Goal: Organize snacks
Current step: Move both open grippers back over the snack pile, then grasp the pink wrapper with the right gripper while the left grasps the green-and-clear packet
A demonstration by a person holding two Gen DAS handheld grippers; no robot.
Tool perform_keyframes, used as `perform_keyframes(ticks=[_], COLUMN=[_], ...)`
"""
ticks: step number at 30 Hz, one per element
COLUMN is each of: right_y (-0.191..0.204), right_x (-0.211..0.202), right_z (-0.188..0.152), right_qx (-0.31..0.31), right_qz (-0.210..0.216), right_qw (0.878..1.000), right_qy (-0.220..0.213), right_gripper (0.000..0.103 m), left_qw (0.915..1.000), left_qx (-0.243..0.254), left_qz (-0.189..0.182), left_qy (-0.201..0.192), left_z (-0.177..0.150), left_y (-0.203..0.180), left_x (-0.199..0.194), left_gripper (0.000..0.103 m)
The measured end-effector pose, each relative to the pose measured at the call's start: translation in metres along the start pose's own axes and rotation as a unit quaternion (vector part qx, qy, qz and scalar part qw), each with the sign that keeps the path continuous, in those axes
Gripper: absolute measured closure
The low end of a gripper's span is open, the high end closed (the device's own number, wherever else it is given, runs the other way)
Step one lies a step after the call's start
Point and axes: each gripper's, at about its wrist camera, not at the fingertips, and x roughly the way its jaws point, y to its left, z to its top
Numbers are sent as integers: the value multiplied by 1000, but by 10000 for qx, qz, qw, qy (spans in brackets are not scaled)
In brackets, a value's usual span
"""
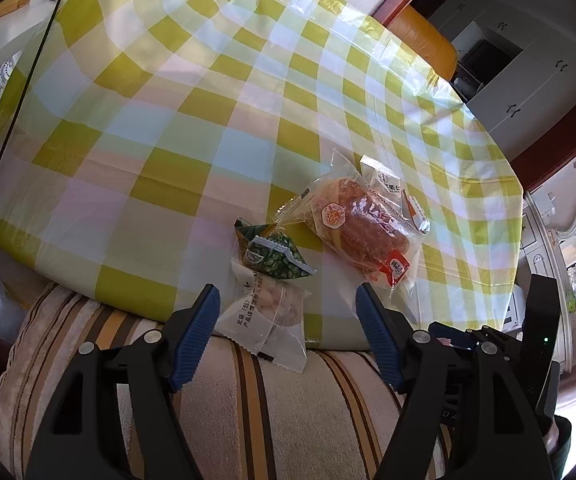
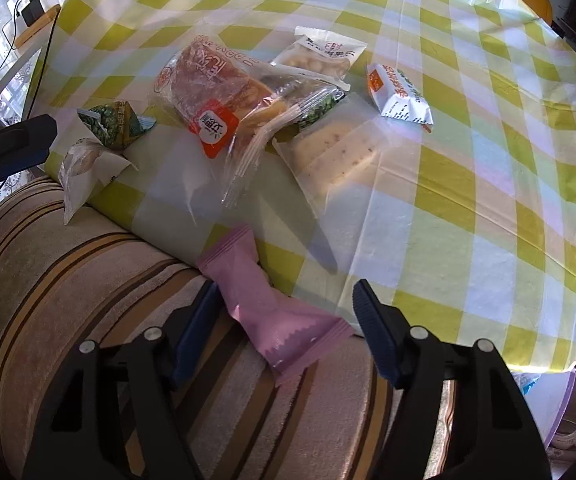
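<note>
1. Left wrist view: your left gripper (image 1: 288,300) hangs over the near edge of the table (image 1: 176,92), where the yellow-and-white checked cloth meets a striped cushion (image 1: 248,412).
2. Its jaws stand apart – the blue pads (image 1: 192,340) flank a white snack packet (image 1: 266,320) without pressing on it, so nothing is gripped.
3. That white packet lies half on the cloth and half over the cushion, tilted.
4. Just beyond it sits a green pyramid packet (image 1: 274,250), touching its far end.
5. To the right of the green one lies a clear bread bag (image 1: 361,224) with a red label, and a small white sachet (image 1: 387,184) peeks out behind it.
6. Right wrist view: your right gripper (image 2: 286,304) points steeply down at the same table edge.
7. A pink wrapper (image 2: 272,312) lies between its jaws, crossing from the cloth onto the cushion; the left pad (image 2: 196,332) is at or very near the wrapper's edge, the right pad clearly off it – no grip shows.
8. Further in on the cloth you have a flat cracker bag (image 2: 335,156), with an orange-and-white packet (image 2: 397,94) well to its right.
9. A white nut packet (image 2: 323,58) lies at the far side, partly under the bread bag.
10. A dark charger (image 2: 32,10) with its cable rests on the shelf at the far left.
</note>
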Motion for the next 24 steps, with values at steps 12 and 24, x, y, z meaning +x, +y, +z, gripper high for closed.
perform_keyframes(ticks=[12, 24], right_y=[7, 5], right_x=[2, 4], right_z=[4, 10], right_qx=[-28, 74], right_qz=[130, 195], right_qw=[9999, 9997], right_qy=[-51, -125], right_gripper=[64, 48], left_qw=[9993, 9958], left_qx=[201, 440], left_qz=[300, 619], left_qy=[126, 515], left_z=[18, 30], left_y=[-7, -13], left_x=[27, 65], left_gripper=[35, 59])
